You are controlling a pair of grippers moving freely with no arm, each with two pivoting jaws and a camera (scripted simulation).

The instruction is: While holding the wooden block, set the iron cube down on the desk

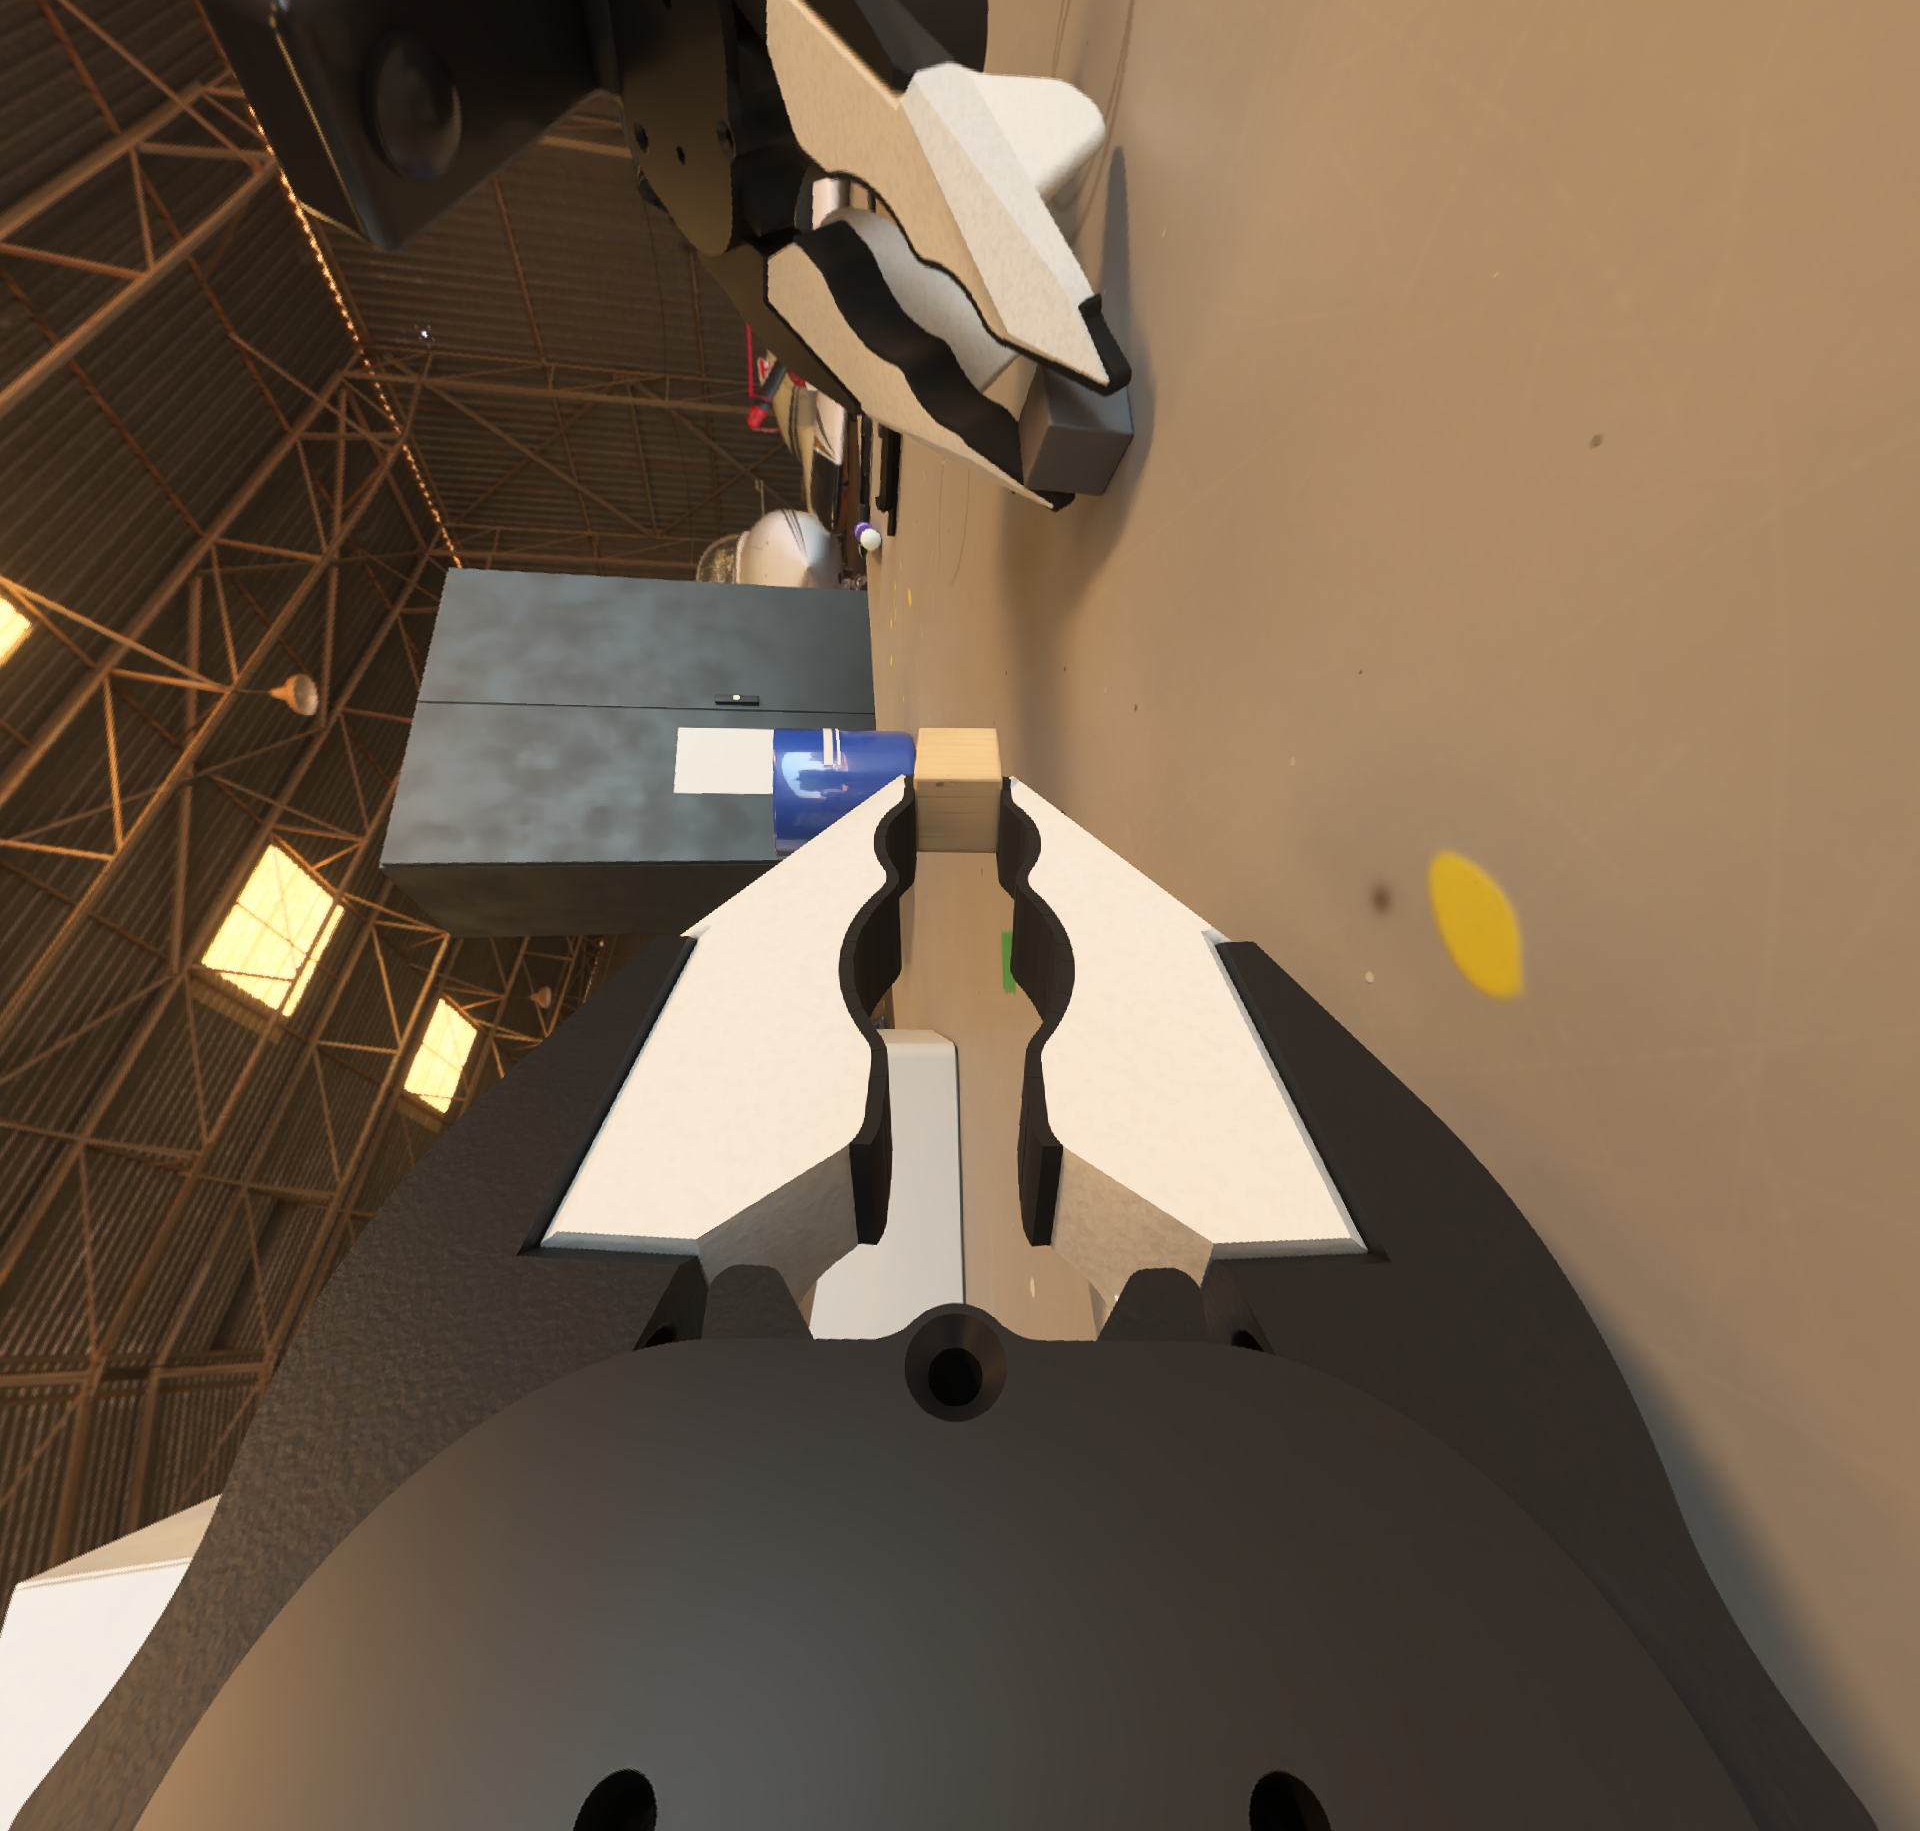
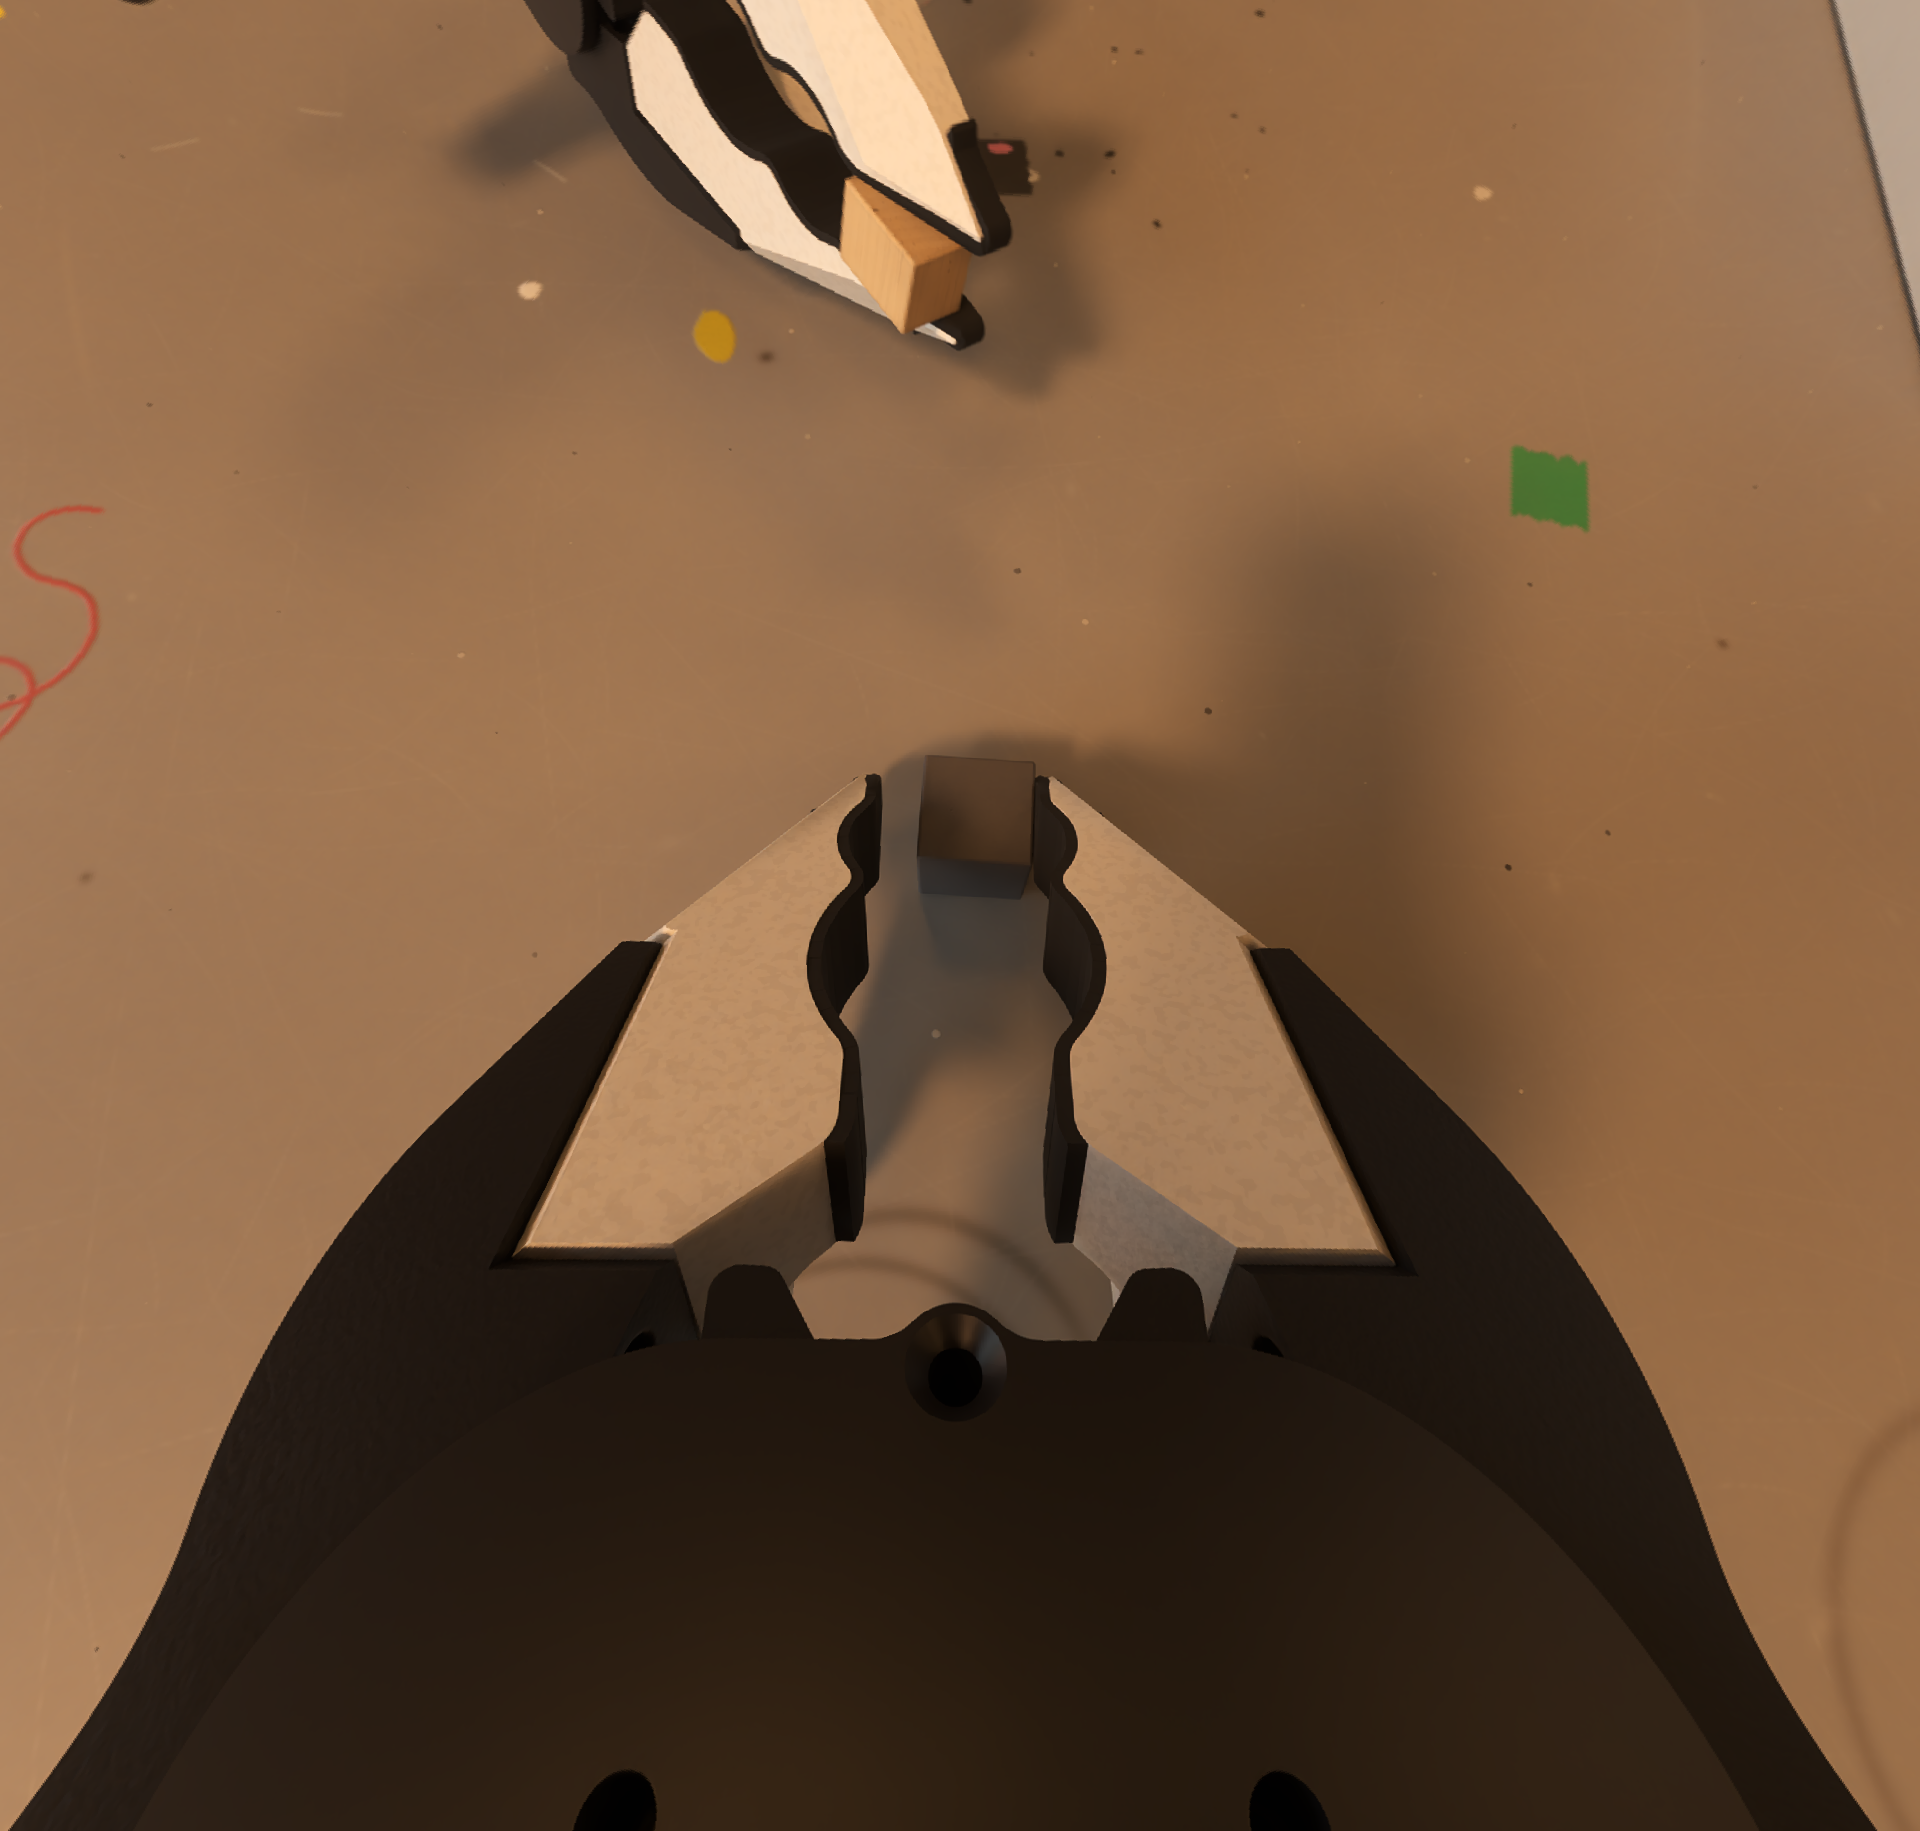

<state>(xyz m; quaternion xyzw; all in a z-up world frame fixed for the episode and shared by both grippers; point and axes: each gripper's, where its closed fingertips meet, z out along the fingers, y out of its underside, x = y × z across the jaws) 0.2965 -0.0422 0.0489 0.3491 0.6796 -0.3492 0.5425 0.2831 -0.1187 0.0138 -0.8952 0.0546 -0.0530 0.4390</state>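
Observation:
My left gripper [image 1: 956,784] is shut on the pale wooden block [image 1: 956,789] at its fingertips, just above the brown desk [image 1: 1455,431]. It also shows in the right wrist view [image 2: 971,275], holding the block [image 2: 904,264]. The dark grey iron cube [image 2: 977,825] sits on the desk [image 2: 520,586] between the tips of my right gripper [image 2: 961,779]. The jaws are parted: the cube lies against the right finger, with a gap to the left finger. In the left wrist view the right gripper [image 1: 1091,431] straddles the cube [image 1: 1081,431], which rests on the desk.
A dark box [image 1: 623,742] with a blue can [image 1: 831,784] in front stands beyond the wooden block. A white block [image 1: 920,1158] lies under my left fingers. The desk has a yellow spot [image 2: 714,335], a green patch [image 2: 1548,488] and its edge at right [image 2: 1870,171].

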